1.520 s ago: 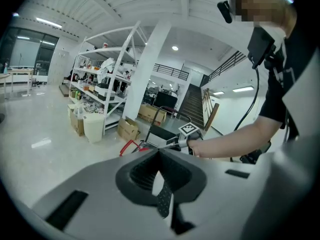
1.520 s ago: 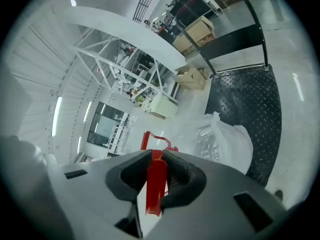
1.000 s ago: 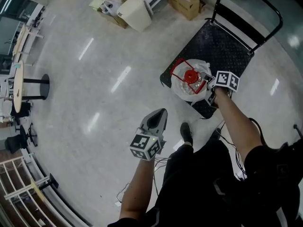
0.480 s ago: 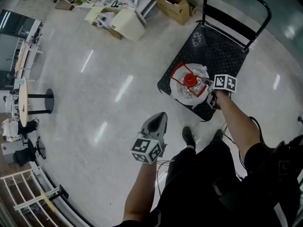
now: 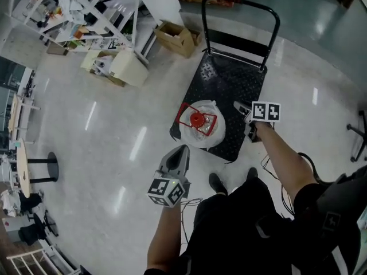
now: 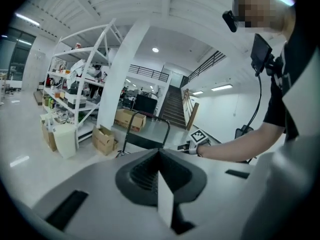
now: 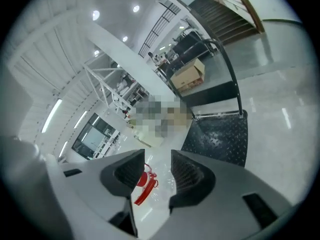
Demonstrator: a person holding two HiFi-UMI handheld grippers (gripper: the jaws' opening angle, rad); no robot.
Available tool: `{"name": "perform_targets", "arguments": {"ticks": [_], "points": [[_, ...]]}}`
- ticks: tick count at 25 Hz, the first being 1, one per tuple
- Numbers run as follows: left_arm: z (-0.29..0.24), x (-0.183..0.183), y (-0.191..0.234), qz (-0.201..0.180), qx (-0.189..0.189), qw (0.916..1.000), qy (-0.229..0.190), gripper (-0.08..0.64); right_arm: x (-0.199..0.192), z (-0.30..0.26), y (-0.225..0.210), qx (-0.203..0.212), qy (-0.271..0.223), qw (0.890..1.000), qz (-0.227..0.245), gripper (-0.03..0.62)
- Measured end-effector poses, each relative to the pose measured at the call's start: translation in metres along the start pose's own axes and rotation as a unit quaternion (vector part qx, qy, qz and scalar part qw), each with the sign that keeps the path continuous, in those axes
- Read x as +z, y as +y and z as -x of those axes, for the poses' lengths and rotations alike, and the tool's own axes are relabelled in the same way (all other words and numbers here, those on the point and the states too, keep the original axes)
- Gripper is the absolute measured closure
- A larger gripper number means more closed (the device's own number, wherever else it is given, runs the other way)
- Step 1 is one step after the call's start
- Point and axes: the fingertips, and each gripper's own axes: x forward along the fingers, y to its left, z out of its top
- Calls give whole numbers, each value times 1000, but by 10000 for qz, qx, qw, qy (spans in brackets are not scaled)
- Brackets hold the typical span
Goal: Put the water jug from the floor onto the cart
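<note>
Water jug (image 5: 202, 132) sits upright on the cart (image 5: 241, 79), at the deck's near end and close to the near-left edge. Red cap (image 5: 197, 120) is up, and the red handle (image 5: 184, 117) frames it. Nothing props the jug; it rests on its own base.

Your right gripper (image 5: 237, 105) hangs just beside the jug on its right, over the deck and apart from it. Its jaws have just been opening and now stand wide with nothing between the pads. In the right gripper view the handle and cap show through the gap, beyond the tips. Reads as a release: the handle was the obvious grab point.

Your left gripper (image 5: 182, 150) is over the floor (image 5: 103, 153) short of the cart, jaws pressed together and empty. It looks parked, with no part in the carry.

My read: the placement is done. Only concern is the jug sitting so near that edge, with the push bar (image 5: 241, 7) at the far end. Pull the right gripper back clear of the handle.
</note>
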Motion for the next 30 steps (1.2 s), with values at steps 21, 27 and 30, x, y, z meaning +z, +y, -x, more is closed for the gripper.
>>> {"name": "perform_targets", "arguments": {"ticks": [21, 27, 30], "points": [[-49, 154, -211, -745, -2083, 9682, -1170, 560, 103, 364, 85, 269, -2164, 9566, 1932, 589], [-59, 143, -270, -840, -2449, 9608, -994, 560, 89, 416, 63, -224, -2240, 9463, 2321, 590], [-62, 148, -295, -951, -2482, 9571, -1152, 560, 83, 431, 46, -297, -2270, 9466, 2270, 591]]}}
